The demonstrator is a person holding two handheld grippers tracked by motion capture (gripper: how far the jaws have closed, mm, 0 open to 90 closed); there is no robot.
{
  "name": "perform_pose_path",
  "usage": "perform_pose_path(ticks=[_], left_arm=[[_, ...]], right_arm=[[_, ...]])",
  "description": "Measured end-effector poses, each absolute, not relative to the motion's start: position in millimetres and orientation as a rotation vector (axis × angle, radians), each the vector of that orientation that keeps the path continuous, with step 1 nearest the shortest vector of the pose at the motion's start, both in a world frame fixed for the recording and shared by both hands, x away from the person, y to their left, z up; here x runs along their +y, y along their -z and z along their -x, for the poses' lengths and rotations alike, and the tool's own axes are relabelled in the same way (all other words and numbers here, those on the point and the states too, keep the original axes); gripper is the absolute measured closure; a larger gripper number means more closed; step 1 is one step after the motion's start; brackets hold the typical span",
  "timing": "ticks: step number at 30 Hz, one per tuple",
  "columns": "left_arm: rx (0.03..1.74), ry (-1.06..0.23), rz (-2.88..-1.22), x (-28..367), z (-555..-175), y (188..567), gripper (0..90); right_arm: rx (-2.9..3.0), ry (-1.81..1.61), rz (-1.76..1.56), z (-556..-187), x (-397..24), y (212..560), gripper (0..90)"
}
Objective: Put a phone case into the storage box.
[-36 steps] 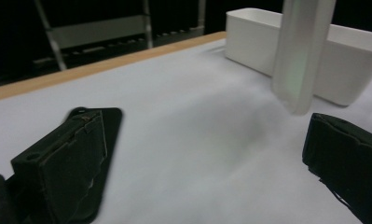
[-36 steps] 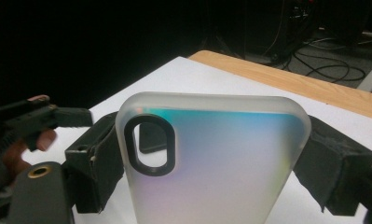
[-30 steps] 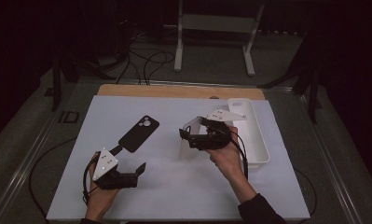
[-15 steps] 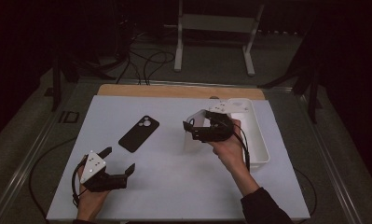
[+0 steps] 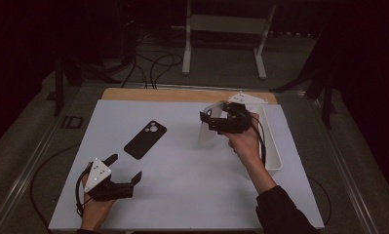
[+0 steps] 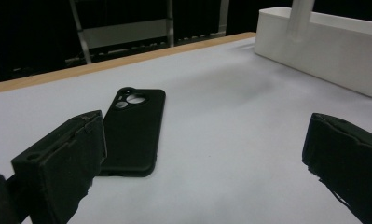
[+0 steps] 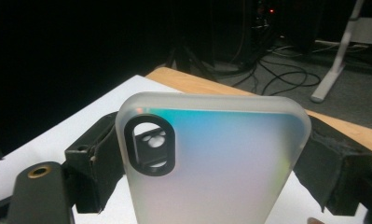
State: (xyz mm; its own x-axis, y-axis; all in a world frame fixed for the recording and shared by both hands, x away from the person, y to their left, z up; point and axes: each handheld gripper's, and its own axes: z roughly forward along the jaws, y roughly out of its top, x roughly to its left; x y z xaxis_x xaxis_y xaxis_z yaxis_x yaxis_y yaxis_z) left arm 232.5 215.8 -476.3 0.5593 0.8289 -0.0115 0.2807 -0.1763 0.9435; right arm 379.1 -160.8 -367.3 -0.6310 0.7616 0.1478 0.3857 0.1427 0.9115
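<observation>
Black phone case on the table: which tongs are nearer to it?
Left. The left tongs sit open just in front of the black phone case; the right tongs are farther off, gripping a frosted case.

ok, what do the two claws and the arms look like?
Both claws, left and right, are black with two blocky, foam-like padded fingers. Each carries a grey three-cornered plate with small dots and trails a black cable. The right arm wears a dark sleeve.
</observation>
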Motion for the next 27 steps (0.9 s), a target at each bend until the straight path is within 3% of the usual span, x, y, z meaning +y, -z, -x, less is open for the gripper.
perform_pose_path(ticks=[27], left_arm=[[0.932,-0.631,-1.717,216.4,-232.0,475.5,0.3]], right_arm=[[1.981,-1.311,-1.128,-434.7,-172.4,364.6,16.5]])
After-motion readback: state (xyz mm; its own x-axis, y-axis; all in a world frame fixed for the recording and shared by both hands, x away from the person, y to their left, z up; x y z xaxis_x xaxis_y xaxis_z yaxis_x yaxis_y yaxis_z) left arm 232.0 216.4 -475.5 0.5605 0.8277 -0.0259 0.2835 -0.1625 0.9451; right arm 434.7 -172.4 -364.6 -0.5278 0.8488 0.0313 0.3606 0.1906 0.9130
